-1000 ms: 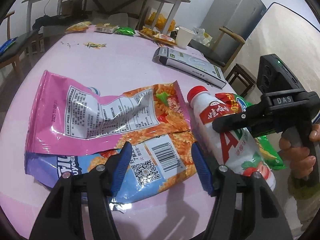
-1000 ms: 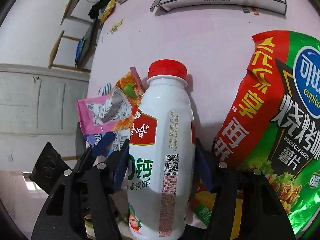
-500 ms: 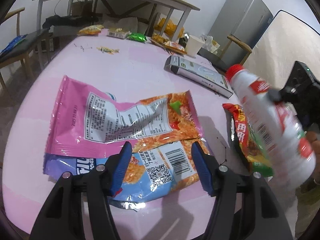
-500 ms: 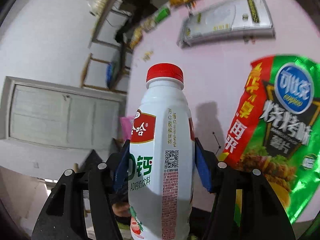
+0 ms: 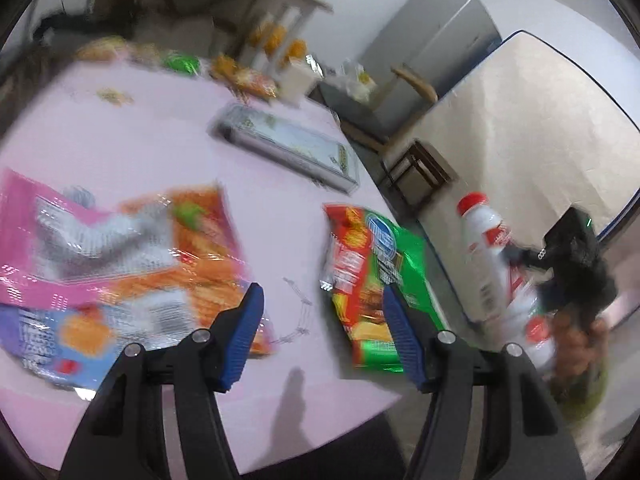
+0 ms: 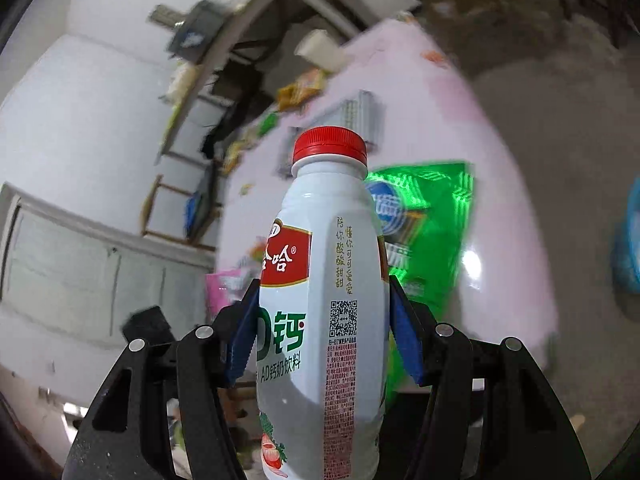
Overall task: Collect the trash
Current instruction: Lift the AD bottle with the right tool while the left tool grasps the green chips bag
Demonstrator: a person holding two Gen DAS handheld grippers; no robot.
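The left gripper [image 5: 322, 334] is seen with its jaws standing wide and nothing between them; only bare pink counter [image 5: 168, 140] lies in the gap. To the left of the jaws, a pink and orange snack bag [image 5: 120, 256] is found flat on the counter, its near corner reaching behind the left blue pad. To the right, a red and green chip bag [image 5: 372, 276] lies flat, its near edge partly hidden by the right pad. Ahead of the jaws, well apart, a long flat box [image 5: 286, 146] is noted, and beyond it blurred wrappers near the far edge of the counter.

The right gripper [image 6: 320, 328] is found with its jaws closed on a white drink bottle [image 6: 332, 288] with a red cap [image 6: 330, 146]. The bottle is held by its lower body, both pads pressing on its sides, cap pointing away from the jaws. In the left wrist view the same bottle [image 5: 494, 256] is seen off the right edge of the counter, clear of its surface. In the right wrist view the chip bag [image 6: 432, 220] shows behind the bottle on the counter.
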